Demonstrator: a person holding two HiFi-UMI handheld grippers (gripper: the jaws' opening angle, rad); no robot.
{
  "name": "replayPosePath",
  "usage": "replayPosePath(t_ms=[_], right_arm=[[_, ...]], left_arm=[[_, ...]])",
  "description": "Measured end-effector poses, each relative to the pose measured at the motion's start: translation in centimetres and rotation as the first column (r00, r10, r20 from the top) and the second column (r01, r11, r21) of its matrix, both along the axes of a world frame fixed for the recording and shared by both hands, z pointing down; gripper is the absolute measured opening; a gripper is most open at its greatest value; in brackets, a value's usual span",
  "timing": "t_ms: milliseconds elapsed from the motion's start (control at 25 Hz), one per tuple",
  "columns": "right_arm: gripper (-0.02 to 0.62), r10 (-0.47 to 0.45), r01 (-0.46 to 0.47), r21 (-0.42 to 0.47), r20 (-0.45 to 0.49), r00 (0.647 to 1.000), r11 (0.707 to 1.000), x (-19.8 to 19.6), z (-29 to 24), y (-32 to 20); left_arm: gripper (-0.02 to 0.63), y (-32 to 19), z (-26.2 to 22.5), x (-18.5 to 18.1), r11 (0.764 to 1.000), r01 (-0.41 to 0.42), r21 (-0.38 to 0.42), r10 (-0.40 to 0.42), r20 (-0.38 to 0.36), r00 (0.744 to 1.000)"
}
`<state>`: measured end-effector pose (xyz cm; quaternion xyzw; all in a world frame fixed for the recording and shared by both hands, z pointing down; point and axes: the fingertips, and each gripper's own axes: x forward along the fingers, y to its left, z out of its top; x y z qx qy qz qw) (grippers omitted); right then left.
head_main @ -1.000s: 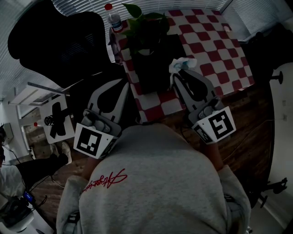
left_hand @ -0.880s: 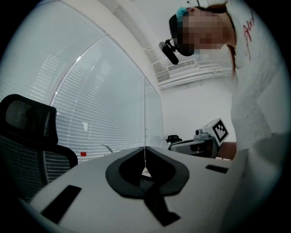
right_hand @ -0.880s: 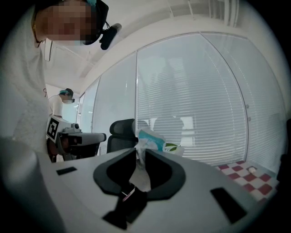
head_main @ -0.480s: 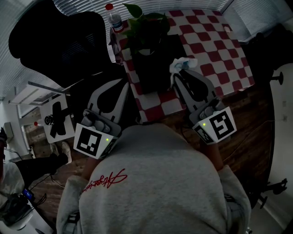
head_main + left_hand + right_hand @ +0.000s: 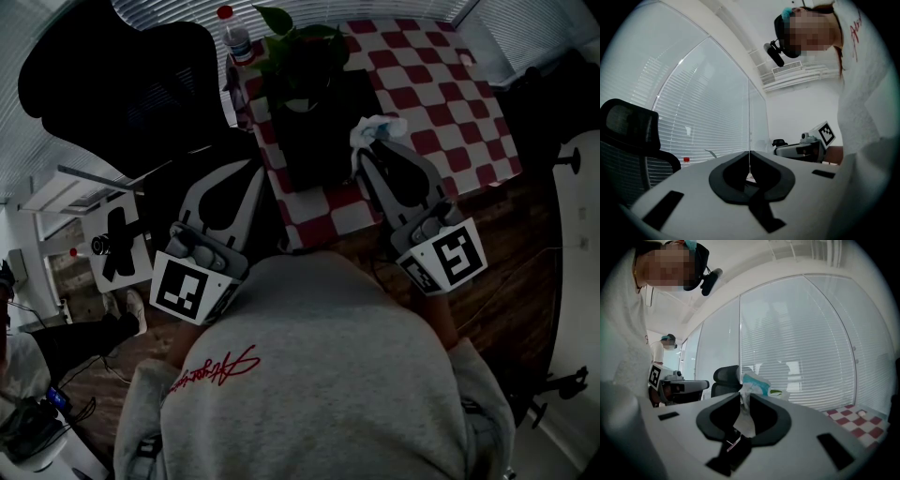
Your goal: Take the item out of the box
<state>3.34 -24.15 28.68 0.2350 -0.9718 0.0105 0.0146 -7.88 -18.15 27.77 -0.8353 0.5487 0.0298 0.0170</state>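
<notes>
My right gripper point(image 5: 362, 155) is shut on the item point(image 5: 377, 128), a crumpled white packet with a teal patch. It holds the item above the checkered table, just right of the black box point(image 5: 314, 131). In the right gripper view the item point(image 5: 753, 384) sticks up from between the closed jaws of the right gripper point(image 5: 744, 398). My left gripper point(image 5: 257, 171) hangs off the table's left edge, beside the box. In the left gripper view its jaws point(image 5: 749, 155) meet with nothing between them.
A green plant point(image 5: 298, 42) rises over the box. The red and white checkered table point(image 5: 441, 103) stretches to the right. A water bottle with a red cap point(image 5: 233, 37) stands at its far left corner, next to a black office chair point(image 5: 112, 84). Wooden floor lies below.
The right gripper with the item has drifted a little to the right. The left gripper has stayed where it was.
</notes>
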Motion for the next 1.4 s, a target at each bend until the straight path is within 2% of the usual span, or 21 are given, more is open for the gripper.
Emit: replayPosePath(t_ms=[1400], right_arm=[[0.069,0.009,-0.010,0.038,0.013,1.000,0.999,-0.07,-0.48,0.12]], left_arm=[[0.017,-0.17,0.13,-0.39,1.000,0.005,0.002,-0.005,-0.002,1.000]])
